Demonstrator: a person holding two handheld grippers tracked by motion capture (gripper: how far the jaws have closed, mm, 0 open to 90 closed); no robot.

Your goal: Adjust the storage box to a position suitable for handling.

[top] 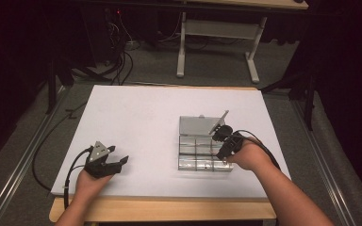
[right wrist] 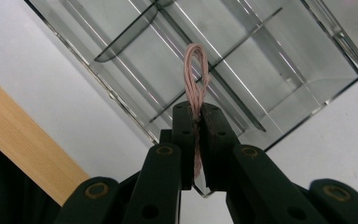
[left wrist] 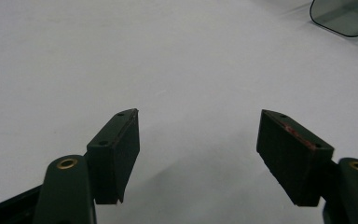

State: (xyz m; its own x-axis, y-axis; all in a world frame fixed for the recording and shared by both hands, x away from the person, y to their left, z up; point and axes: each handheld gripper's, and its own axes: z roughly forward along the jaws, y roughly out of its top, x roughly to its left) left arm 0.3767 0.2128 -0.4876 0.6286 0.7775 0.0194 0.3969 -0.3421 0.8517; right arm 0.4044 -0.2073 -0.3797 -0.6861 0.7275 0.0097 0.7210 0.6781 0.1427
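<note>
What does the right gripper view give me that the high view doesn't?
Right gripper view: a loop of pink twisted cord pinched between the shut pads of the right gripper, poking out above a compartment of the clear box.

High view: the left gripper resting open on the white board, away from the box, and the box's lid standing open at the far side.

Both: the right gripper over the divided clear box, near the board's front wooden edge.

Right gripper (top: pixel 225 151) over clear compartment box (top: pixel 202 151).
</note>
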